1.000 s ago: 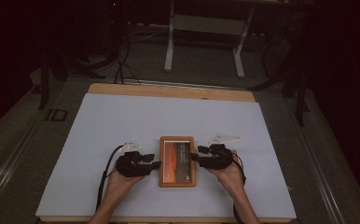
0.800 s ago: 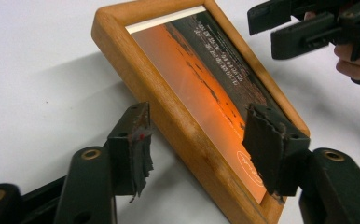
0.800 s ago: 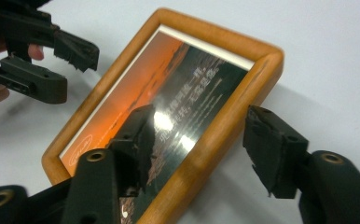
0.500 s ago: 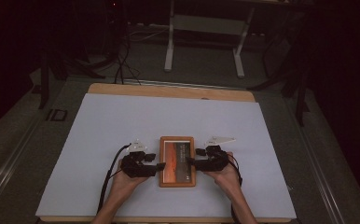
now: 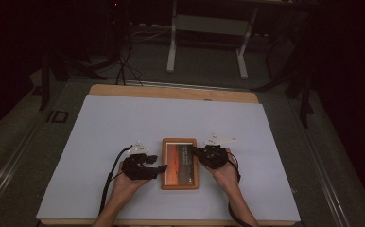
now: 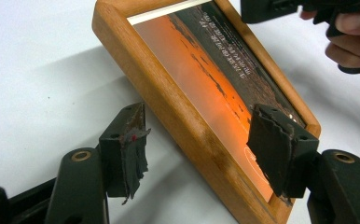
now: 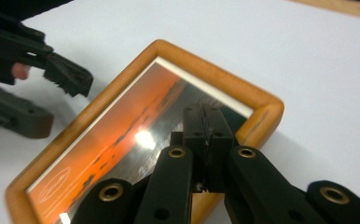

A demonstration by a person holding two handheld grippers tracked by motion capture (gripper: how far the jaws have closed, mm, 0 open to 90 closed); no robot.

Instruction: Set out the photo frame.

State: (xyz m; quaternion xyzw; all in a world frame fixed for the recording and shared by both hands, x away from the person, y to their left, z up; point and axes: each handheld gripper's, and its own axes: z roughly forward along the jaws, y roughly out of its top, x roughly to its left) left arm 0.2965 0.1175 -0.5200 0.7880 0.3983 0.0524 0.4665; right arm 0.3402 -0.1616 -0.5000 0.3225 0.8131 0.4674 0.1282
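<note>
A wooden picture frame with an orange sunset print lies flat on the white sheet. In the left gripper view the frame runs slantwise. My left gripper is open, and its jaws have just been opening. One jaw is over the sheet and the other over the glass, with the frame's long edge between them, unpressed. From above, the left gripper sits at the frame's left side. My right gripper is shut with nothing in it, its jaws having just closed. It hovers over the glass near a corner of the frame.
The white sheet covers a wooden table whose bare far edge shows. A metal stand and cables lie on the dark floor beyond. Cables trail from both grippers toward the near edge.
The right gripper's tip has crept a little farther over the frame's right side. The left hand and the frame stay where they were.
</note>
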